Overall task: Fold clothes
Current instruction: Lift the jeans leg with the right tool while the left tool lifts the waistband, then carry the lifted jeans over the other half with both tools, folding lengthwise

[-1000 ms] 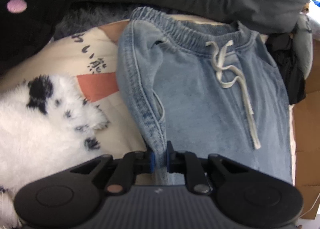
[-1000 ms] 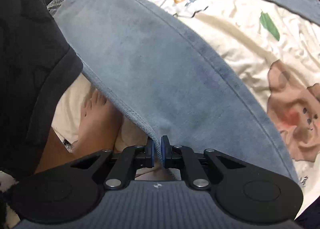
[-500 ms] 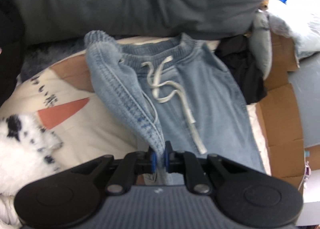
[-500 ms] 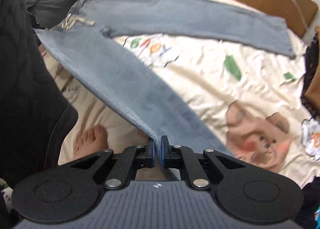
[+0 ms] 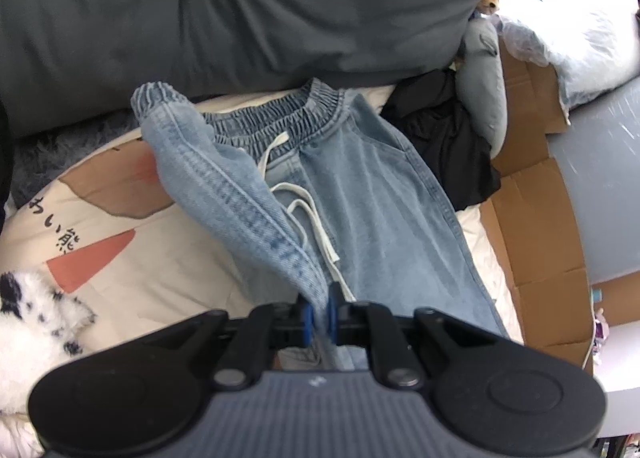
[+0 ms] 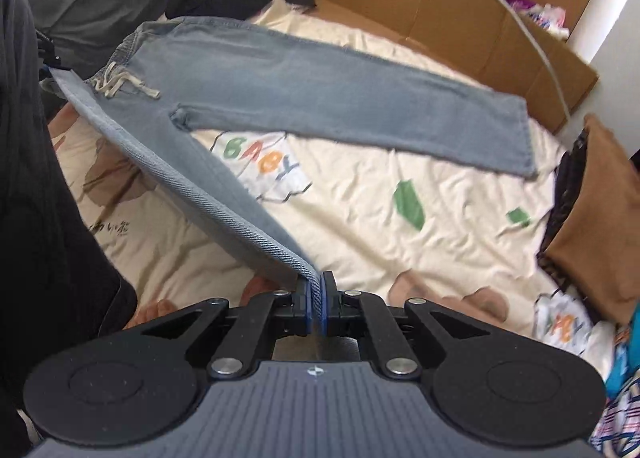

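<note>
Light blue jeans with an elastic waistband and a white drawstring lie on a cream printed bedsheet. My left gripper is shut on the jeans' side seam near the waist and holds that edge up off the bed. In the right wrist view, the far leg of the jeans lies flat across the sheet. The near leg is lifted and stretched taut. My right gripper is shut on its hem.
A grey duvet is piled behind the waistband. Black cloth and cardboard panels line the far side of the bed. A white spotted plush lies at left, a brown cushion at right. The person's dark clothing fills the left edge.
Both grippers have risen with the jeans still pinched. The near leg now hangs taut above the sheet, and much more of the bed shows below. The bare foot seen before is out of view.
</note>
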A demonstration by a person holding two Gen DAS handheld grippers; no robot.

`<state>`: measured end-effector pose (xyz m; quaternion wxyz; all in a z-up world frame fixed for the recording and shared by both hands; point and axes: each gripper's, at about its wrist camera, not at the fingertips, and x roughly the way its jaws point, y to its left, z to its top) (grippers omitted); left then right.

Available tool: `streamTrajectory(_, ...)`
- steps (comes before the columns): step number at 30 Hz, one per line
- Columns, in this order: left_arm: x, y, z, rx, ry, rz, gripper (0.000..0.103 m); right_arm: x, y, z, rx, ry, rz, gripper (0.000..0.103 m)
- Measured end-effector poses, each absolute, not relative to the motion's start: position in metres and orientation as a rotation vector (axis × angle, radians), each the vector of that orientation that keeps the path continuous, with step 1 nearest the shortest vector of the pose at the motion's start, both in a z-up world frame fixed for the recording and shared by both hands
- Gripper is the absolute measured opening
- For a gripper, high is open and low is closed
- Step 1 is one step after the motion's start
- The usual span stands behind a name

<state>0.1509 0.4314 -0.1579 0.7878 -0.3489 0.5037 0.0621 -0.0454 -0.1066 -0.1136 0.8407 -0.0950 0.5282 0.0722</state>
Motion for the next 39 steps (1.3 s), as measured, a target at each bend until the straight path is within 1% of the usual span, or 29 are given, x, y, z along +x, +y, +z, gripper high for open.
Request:
streamTrajectory(14, 0.166, 0.436, -0.136, -0.777, 1.066, 0.114, 0.008, 0.008, -0.093, -0.062, -0.348, 1.048, 0.119, 0.001)
streamTrajectory(21, 0.172, 0.428, -0.126, -0.724, 1.056, 0.141, 0.008, 0.054, -0.086, -0.045, -0.498, 1.121, 0.242, 0.002)
streamTrajectory(27, 0.177, 0.423, -0.121, -0.689, 1.057, 0.195, 0.007, 0.103, -0.079, -0.046, -0.628, 1.181, 0.346, 0.002)
streamTrajectory(31, 0.184, 0.417, -0.12, -0.655, 1.063, 0.207, 0.007, 0.13, -0.086, -0.052, -0.646, 1.259, 0.42, 0.001)
streamTrajectory(35, 0.191, 0.407, -0.121, -0.633, 1.045, 0.195, 0.007, 0.154, -0.109, -0.066, -0.527, 1.253, 0.431, 0.002)
streamTrajectory(39, 0.203, 0.4, -0.127, -0.633, 1.02, 0.154, 0.007, 0.165, -0.133, -0.089, -0.424, 1.207, 0.41, 0.001)
